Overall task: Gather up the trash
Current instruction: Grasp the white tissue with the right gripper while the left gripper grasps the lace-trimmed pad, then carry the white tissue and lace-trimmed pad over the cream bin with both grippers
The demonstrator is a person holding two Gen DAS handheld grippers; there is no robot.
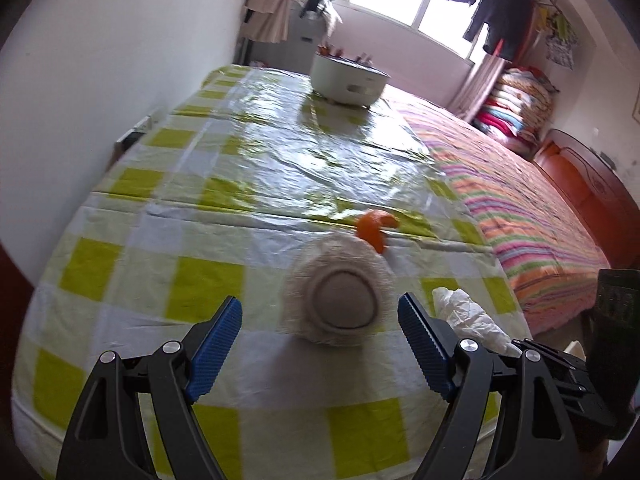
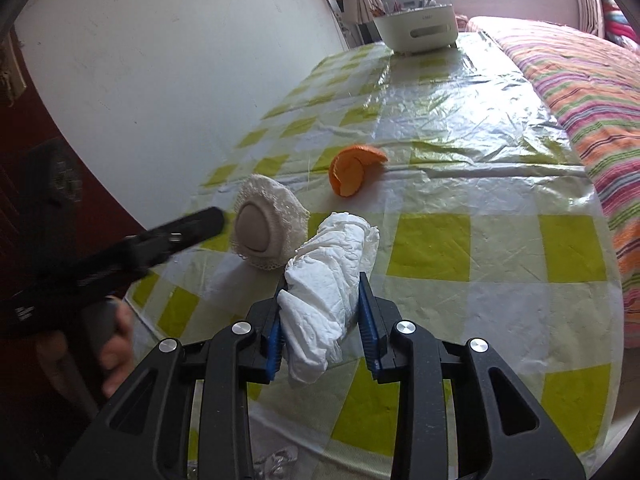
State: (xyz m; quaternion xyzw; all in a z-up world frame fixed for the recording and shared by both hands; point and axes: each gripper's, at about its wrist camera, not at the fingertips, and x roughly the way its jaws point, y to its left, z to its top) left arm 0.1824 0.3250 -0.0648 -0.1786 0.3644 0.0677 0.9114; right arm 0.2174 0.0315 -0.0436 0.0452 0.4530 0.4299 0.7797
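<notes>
The right gripper [image 2: 322,322] clenches a crumpled white tissue [image 2: 330,276], soft and light, above the counter [image 2: 500,200]; the left gripper [image 1: 320,344] stands released around a lace-covered foam cup [image 1: 340,300], crushable, best pinched at its sides

Left gripper [image 1: 320,336]: black frame, ribbed blue pads [image 1: 218,346], silver screws. Right gripper [image 2: 322,320] identical. Bare-skinned hand [image 2: 116,354].
</notes>
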